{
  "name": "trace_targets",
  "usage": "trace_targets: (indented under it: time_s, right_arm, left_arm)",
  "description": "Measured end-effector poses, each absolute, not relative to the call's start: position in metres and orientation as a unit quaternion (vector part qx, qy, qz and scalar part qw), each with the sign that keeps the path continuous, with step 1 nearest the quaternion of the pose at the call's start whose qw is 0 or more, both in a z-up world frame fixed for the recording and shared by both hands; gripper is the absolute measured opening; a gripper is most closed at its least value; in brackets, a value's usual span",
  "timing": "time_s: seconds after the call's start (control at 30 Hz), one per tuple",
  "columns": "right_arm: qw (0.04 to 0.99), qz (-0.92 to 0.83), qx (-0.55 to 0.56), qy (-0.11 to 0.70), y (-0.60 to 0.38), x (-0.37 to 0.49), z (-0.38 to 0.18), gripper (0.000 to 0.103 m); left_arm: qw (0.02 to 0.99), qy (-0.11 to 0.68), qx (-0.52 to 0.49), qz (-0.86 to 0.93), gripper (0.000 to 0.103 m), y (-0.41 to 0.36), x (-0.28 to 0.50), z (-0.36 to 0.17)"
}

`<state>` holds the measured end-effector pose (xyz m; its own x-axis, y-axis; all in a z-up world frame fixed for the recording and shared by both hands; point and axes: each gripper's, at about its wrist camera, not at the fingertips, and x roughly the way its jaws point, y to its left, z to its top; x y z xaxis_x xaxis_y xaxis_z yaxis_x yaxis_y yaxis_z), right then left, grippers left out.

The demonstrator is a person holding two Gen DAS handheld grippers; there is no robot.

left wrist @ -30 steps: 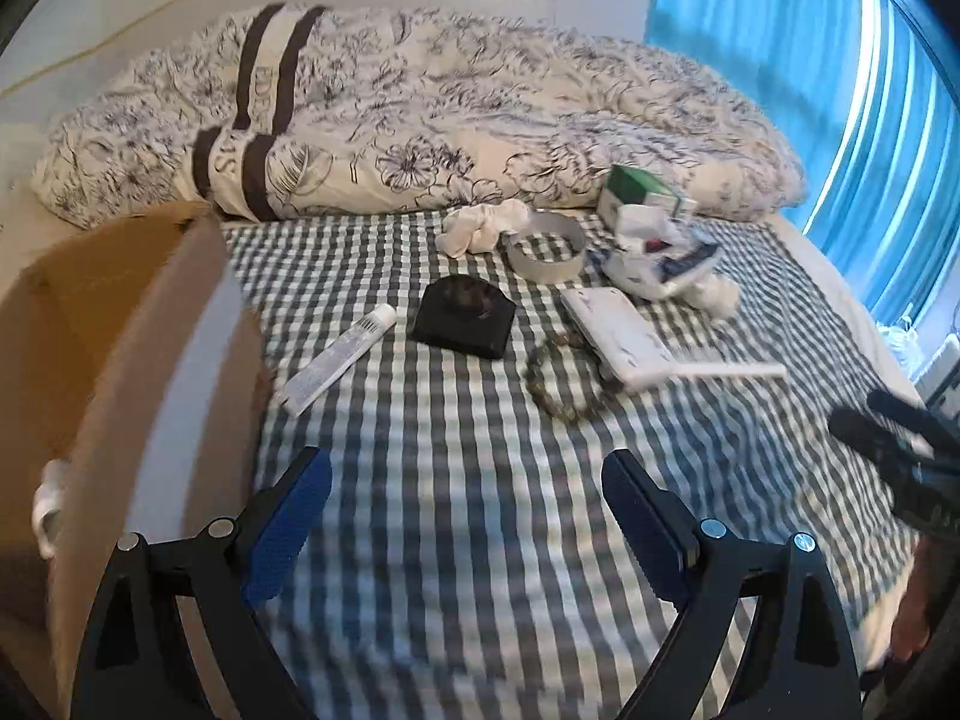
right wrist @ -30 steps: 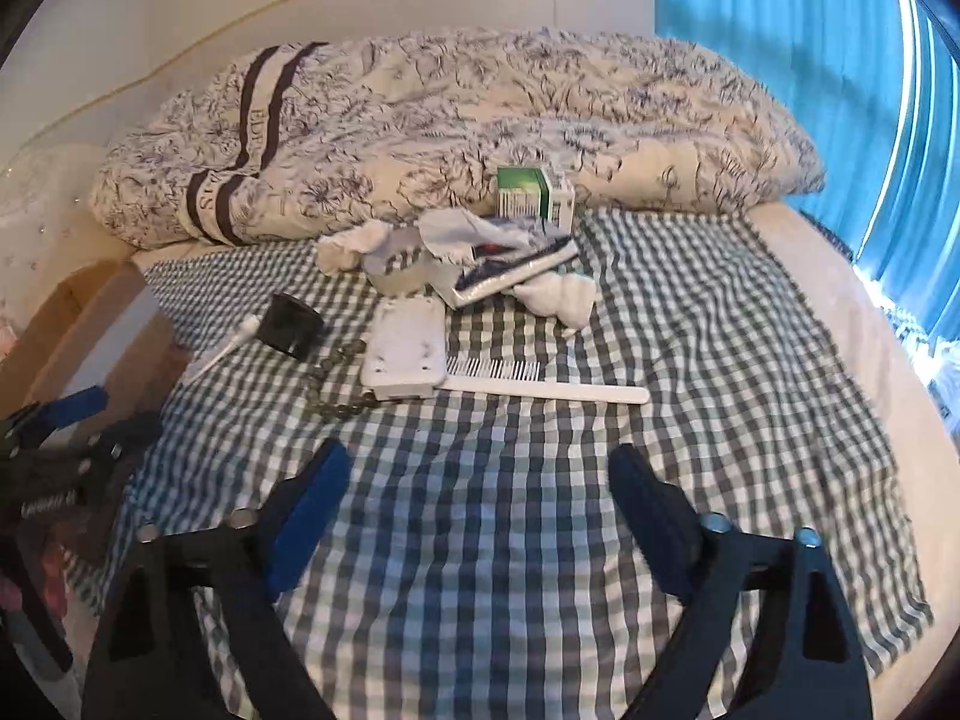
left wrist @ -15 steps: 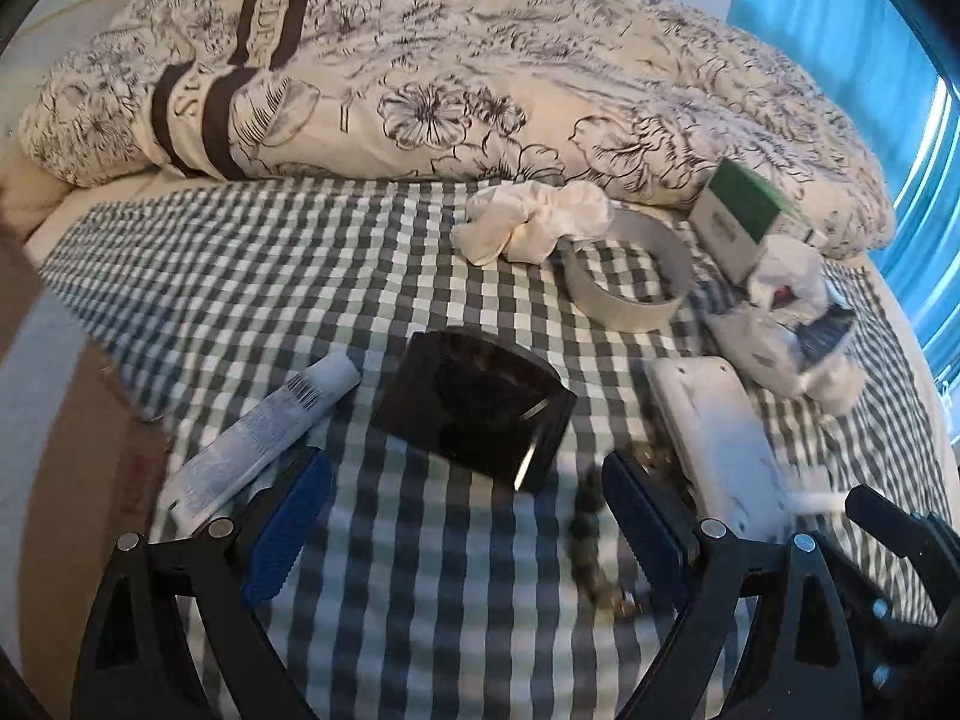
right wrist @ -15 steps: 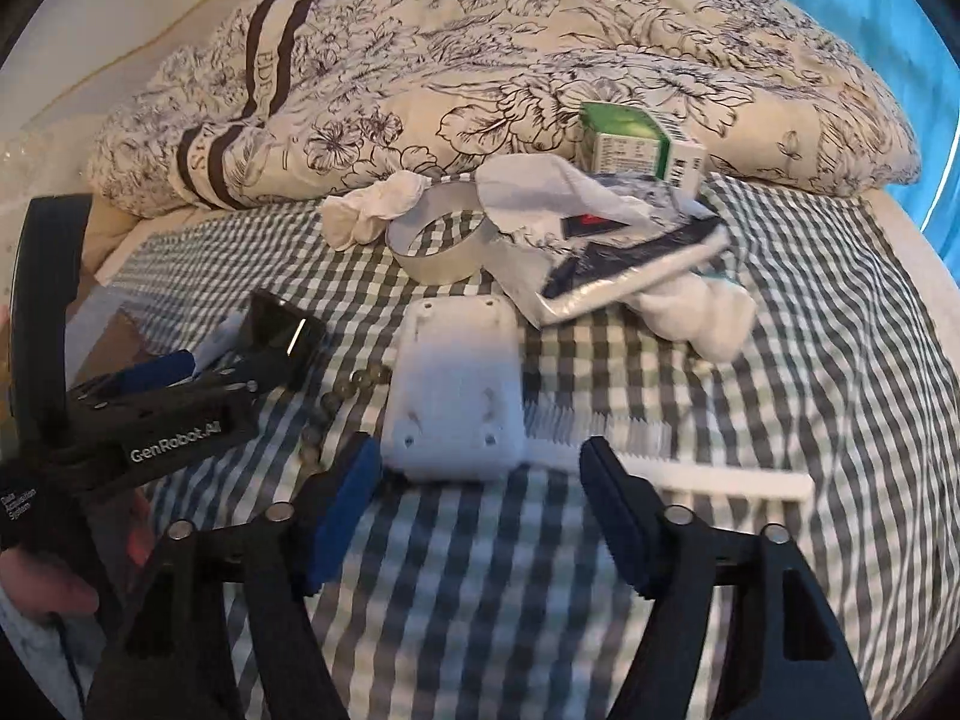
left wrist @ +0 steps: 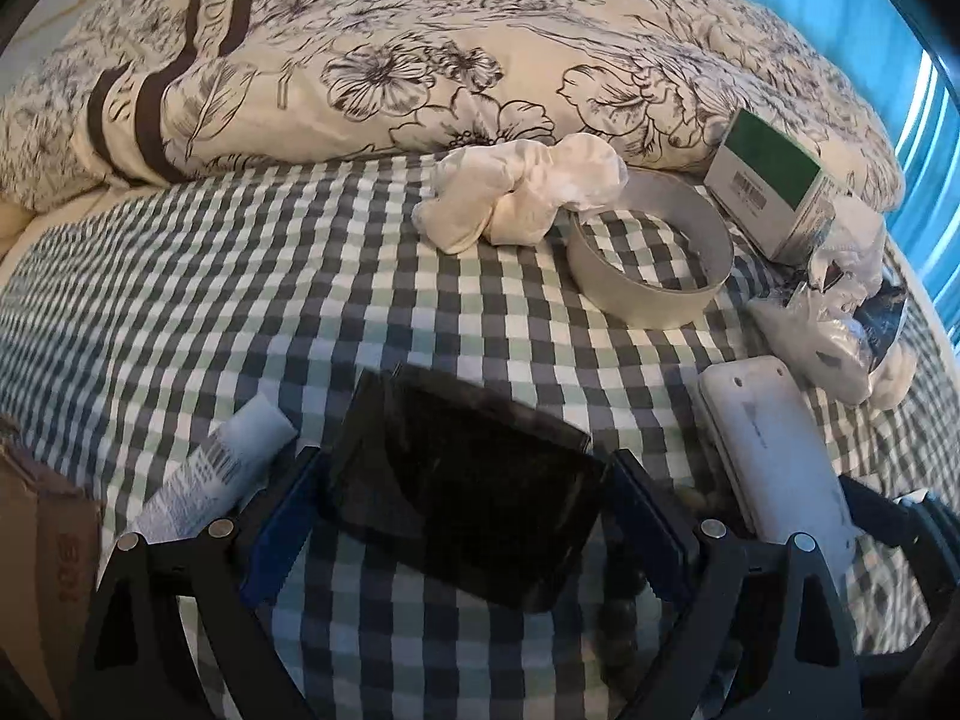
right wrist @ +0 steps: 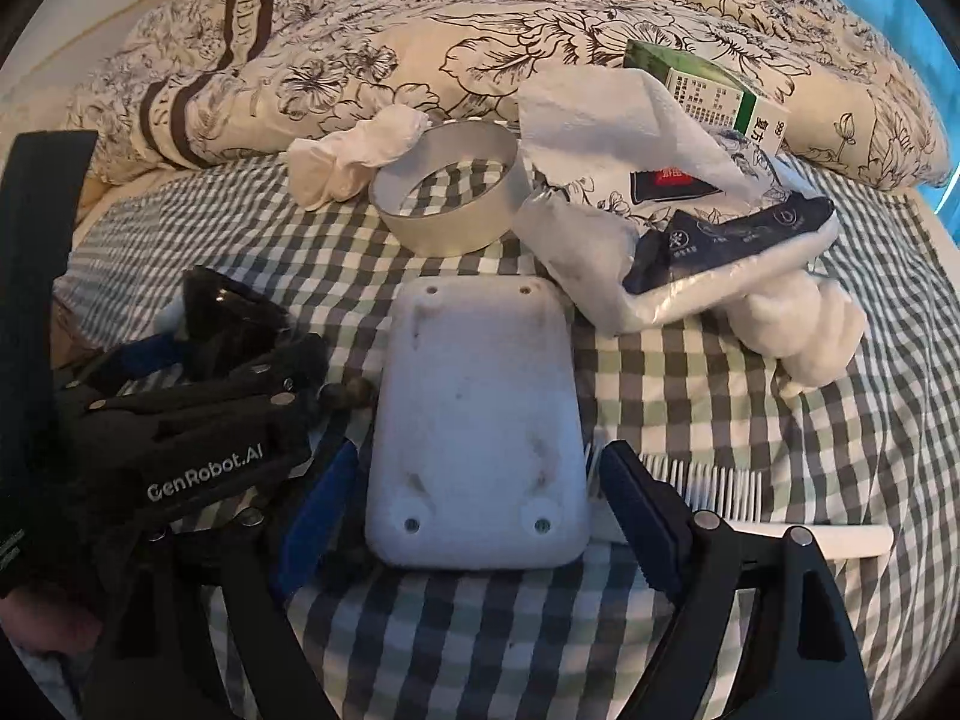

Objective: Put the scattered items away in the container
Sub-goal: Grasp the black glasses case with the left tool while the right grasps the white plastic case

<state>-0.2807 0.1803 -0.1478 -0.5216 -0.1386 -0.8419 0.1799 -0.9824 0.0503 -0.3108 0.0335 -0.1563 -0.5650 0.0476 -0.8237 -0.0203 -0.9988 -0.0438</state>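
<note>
L gripper straddles the black box, fingers apart, one blue pad each side, at or nearly touching the sides but not squeezing yet afaict. Came in low along the checked sheet so pads sit at the box's flanks, ready to close. R gripper does the same w/ the white plastic case: fingers apart, straddling its near end, pads close beside it; contact can't tell. Both tools side by side bc the two items lie next to each other, so one pass should grab both.

Cardboard container only shows as a corner at L edge of left view, well apart from most clutter. Tube lies just beside my L finger. Bead bracelet sits btw the two targets. Metal ring, crumpled tissue, green box, wrapper pack and comb untouched on the sheet.

Vs 0.5 s ago: both grippers moved fwd and down, targets now btw the pads instead of ahead of them. Finger gap looks about unchanged. Items haven't shifted.
</note>
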Motion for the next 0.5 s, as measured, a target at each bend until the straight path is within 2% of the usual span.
trace_targets:
  time_s: [0.07,0.5]
  right_arm:
    - [0.091,-0.872,0.48,0.022,0.18,-0.281,-0.146,0.065]
    - [0.095,-0.875,0.475,-0.011,0.199,-0.249,-0.125,0.065]
  left_arm:
    - [0.015,-0.002,-0.46,0.888,0.084,0.035,-0.31,-0.157]
    - [-0.009,0.021,-0.437,0.899,0.083,0.033,-0.268,-0.125]
